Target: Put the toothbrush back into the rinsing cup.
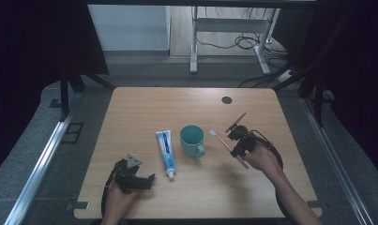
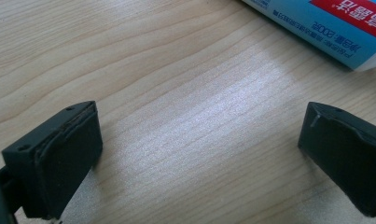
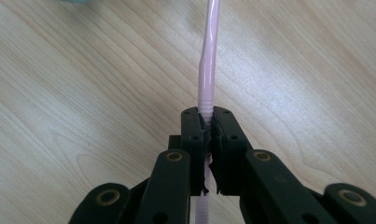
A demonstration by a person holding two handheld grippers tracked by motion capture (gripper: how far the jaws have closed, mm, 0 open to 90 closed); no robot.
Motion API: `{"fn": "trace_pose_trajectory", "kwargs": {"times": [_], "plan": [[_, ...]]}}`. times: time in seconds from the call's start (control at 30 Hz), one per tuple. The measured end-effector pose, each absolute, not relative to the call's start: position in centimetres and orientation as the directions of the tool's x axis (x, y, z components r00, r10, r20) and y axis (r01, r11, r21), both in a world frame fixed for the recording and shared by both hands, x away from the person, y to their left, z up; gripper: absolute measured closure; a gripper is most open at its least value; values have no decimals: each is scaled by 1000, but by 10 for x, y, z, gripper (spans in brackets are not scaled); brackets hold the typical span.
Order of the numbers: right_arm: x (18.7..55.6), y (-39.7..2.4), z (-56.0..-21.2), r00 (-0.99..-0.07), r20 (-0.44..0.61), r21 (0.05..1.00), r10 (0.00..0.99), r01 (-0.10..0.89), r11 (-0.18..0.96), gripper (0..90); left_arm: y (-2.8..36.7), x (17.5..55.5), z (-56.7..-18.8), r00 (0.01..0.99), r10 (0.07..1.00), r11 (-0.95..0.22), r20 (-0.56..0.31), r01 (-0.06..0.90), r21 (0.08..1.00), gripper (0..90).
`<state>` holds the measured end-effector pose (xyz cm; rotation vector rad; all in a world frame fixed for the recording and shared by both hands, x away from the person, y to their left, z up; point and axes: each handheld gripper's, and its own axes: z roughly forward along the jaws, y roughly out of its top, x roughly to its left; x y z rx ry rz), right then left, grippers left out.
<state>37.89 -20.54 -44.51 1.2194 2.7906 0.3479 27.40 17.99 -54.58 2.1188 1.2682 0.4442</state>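
The pink toothbrush was in the right gripper, which was shut tight on its handle. In the right gripper view the two black jaws pressed together on the thin pink stick, and the stick ran straight out past them over the wood. In the high view the brush was tilted, with its white head pointing toward the green cup. The head was near the cup's rim but not touching it. The cup stood upright in the middle of the table, with its handle toward the person. Just left of the cup lay the blue and white toothpaste tube, flat on the table. The left gripper sat low near the front edge, close to the tube's cap end. Its jaws stood wide apart with only bare wood between them.
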Motion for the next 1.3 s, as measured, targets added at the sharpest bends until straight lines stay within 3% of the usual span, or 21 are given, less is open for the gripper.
{"fn": "trace_pose_trajectory", "kwargs": {"times": [0.57,1.3], "plan": [[375,-208,-420,-693,22,338,720,683,648,836,180,274,-546,482,876,-345,-29,666,661,0],[371,-209,-405,-715,32,545,698,598,588,836,180,274,-546,483,875,-347,-27,665,661,0]]}}
